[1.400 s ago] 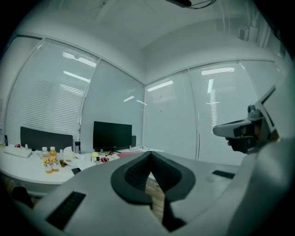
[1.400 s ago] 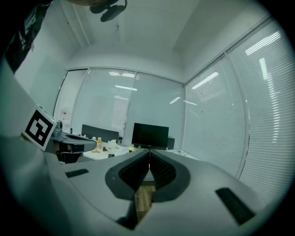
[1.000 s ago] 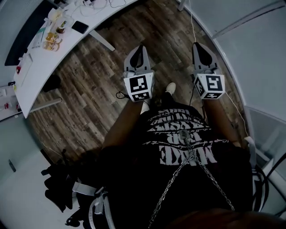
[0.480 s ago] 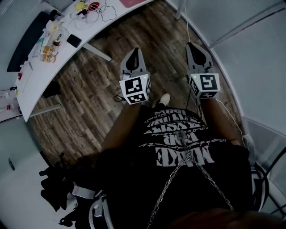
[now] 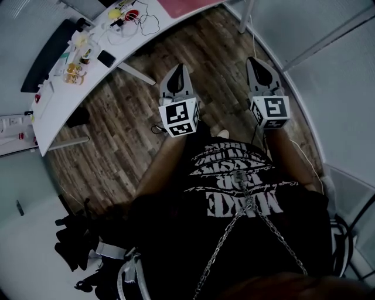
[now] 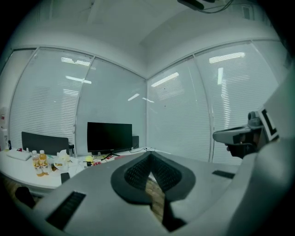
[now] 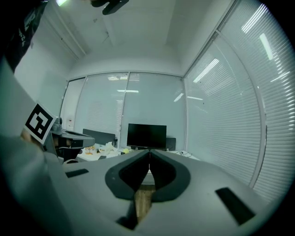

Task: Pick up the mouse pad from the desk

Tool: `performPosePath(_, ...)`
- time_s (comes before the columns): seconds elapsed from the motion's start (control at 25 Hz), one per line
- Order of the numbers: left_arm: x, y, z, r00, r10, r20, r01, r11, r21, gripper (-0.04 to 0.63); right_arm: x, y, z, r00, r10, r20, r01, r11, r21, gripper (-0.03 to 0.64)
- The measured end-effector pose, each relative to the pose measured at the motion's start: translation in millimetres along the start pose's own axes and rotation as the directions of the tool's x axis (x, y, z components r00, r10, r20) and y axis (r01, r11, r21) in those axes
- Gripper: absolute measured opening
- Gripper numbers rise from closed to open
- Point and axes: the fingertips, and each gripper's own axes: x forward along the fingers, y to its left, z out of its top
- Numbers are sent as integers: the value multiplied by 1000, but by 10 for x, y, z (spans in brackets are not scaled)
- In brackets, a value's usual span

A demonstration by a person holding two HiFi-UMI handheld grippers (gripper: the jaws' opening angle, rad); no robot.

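A pink mouse pad (image 5: 183, 6) lies on the white curved desk (image 5: 58, 105) at the top edge of the head view, partly cut off. Both grippers are held out level over the wooden floor, short of the desk. My left gripper (image 5: 177, 69) is shut with nothing in it; in its own view the pads (image 6: 138, 173) meet at the tip (image 6: 150, 154). My right gripper (image 5: 253, 60) is also shut and holds nothing, its tips (image 7: 149, 151) touching. Each gripper shows at the side of the other's view.
On the desk are a black monitor (image 6: 109, 137), a dark phone (image 5: 106, 58), small bottles (image 5: 73, 70), and tangled cables (image 5: 137, 20). A desk leg (image 5: 246, 14) stands ahead of the right gripper. Glass walls with blinds (image 7: 221, 115) close off the right. Dark bags (image 5: 76, 240) lie on the floor.
Both grippers have advanced over the floor toward the desk, staying shut. The pink pad and more of the desk's cabled end have come into view at the top.
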Motion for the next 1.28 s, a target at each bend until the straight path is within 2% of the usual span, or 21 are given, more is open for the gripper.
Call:
performPosePath(0.28, 267, 28, -38, 1000, -16, 8, 16, 1000, -17, 6, 187, -147, -53, 1000, -18, -13, 18, 1000, -8, 0)
performPosePath(0.6, 947, 161, -143, 998, -55, -10, 54, 997, -52, 6, 751, -365, -134, 998, -36, -54, 34, 998, -43, 0)
performPosePath(0.88, 1712, 592, -238, 997, -51, -62, 48, 998, -48, 6, 1610, -608, -226, 995, -58, -86, 57, 998, -17, 0)
performPosePath(1.28, 2590, 1312, -414, 991, -3, -136, -10, 996, -90, 6, 2735, -598, -444, 989, -4, -150, 6, 1000, 13, 0)
